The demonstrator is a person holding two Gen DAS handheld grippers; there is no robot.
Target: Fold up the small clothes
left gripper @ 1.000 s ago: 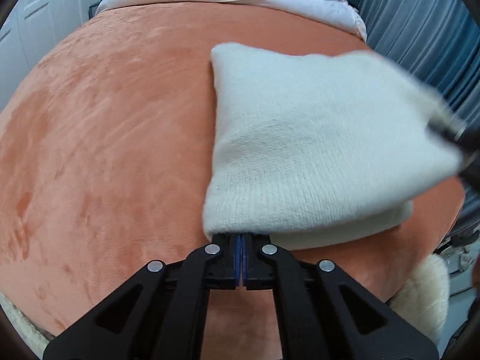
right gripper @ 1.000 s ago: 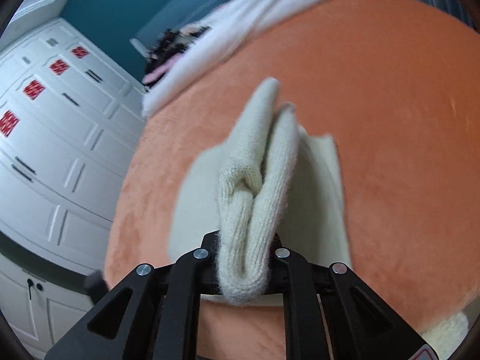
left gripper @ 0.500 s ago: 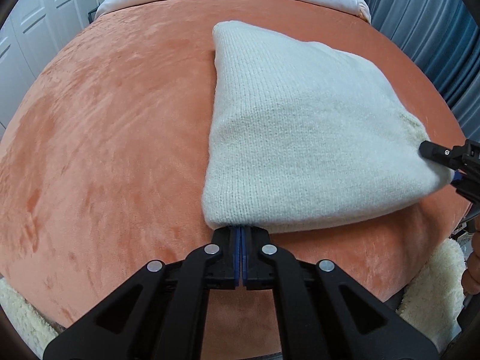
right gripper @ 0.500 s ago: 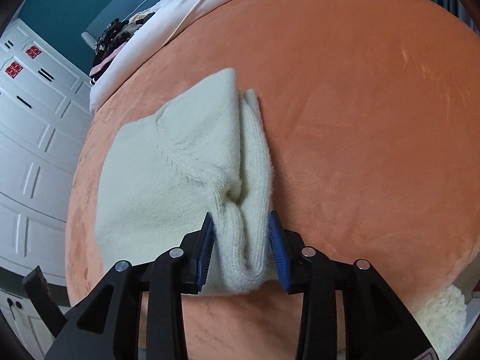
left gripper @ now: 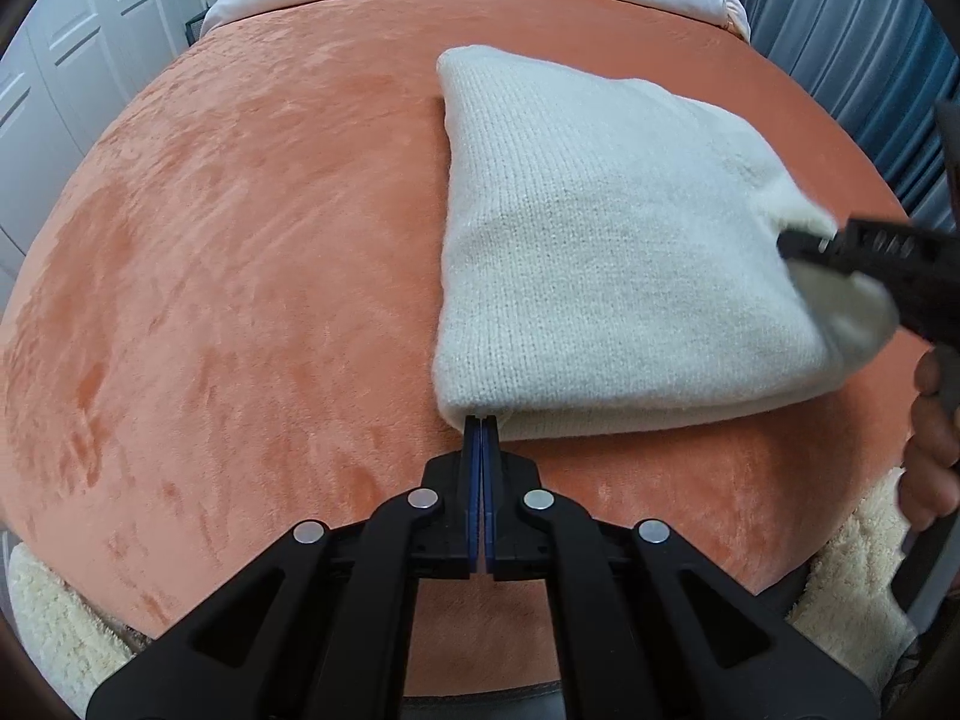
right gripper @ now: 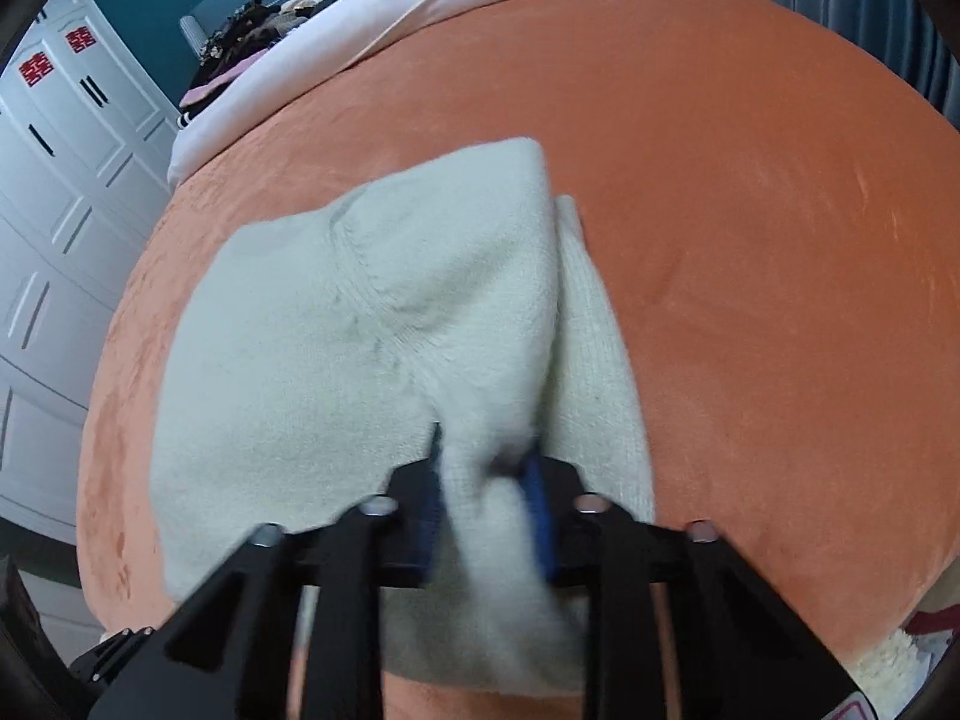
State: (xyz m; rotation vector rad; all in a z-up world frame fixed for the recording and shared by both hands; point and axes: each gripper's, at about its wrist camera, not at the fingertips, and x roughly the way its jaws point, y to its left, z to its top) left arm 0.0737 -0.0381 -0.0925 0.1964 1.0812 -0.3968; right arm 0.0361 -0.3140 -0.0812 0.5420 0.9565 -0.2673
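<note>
**Fold laid down; right corner under a fresh pinch**

You hold the cream knit garment (left gripper: 600, 252) folded over on the orange plush cover (left gripper: 240, 240), directly ahead of both tongs. A second ago its right side hung bunched and raised in your right tongs; it now lies flat on the cover in a squared shape, the upper layer resting on the lower.

Your left tongs (left gripper: 482, 420) are pressed together, their tips at the near left corner of the garment. The pads appear to meet on the edge of the knit there, though how much cloth sits between them cannot be confirmed.

Your right tongs (right gripper: 486, 468) opened briefly and are now closing, with a thick ridge of knit between the pads at the near right corner. That view is blurred, so firm contact cannot be confirmed. The left view shows the same tongs at the garment's right end, the hand (left gripper: 930, 432) behind them.

Assessment: one fold looks complete. The renewed pinch suggests you are preparing a second fold or a straightening pull. A narrow strip (right gripper: 600, 360) lies out of line beside the right tongs.
</note>
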